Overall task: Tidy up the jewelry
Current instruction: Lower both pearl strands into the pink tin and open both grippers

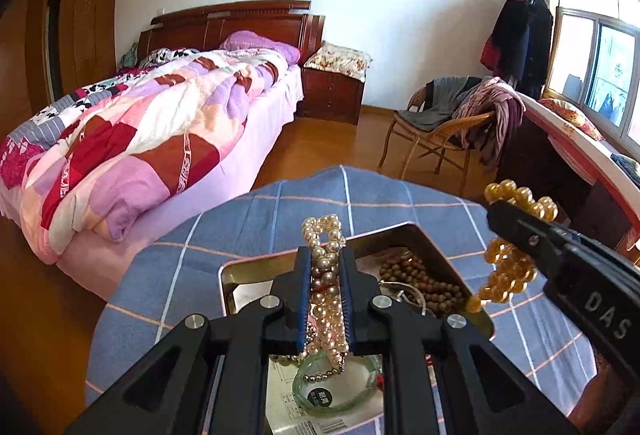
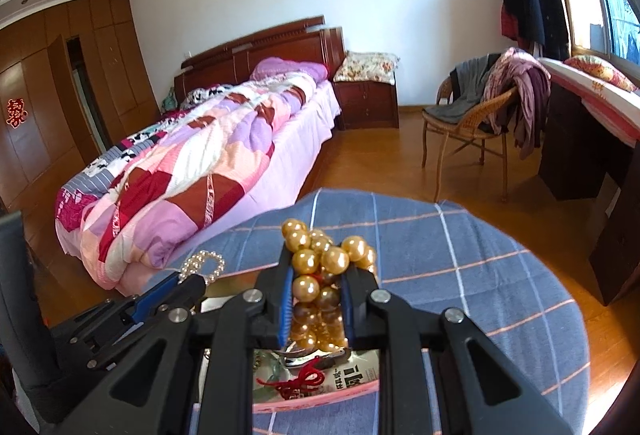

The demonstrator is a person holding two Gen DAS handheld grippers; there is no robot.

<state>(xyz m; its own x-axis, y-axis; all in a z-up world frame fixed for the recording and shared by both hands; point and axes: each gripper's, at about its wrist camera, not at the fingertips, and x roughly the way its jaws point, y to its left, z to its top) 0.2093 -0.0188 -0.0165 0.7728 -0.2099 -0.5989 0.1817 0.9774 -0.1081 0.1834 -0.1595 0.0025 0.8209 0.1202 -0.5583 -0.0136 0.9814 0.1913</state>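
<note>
Nearest, the left gripper (image 1: pixel 326 267) pinches a cream pearl strand (image 1: pixel 325 275) and the right gripper (image 2: pixel 316 277) clamps gold beads (image 2: pixel 320 259), both lifted above the open metal tin (image 1: pixel 400 231) on the blue checked cloth (image 1: pixel 280 207), apparently for sorting; bed (image 1: pixel 160 139) beyond.

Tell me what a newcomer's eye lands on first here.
First, the two bead strands: the left hand-held gripper is shut on a cream pearl strand, the right hand-held gripper on big golden beads. Both hang over an open metal tin on the blue checked cloth.
</note>
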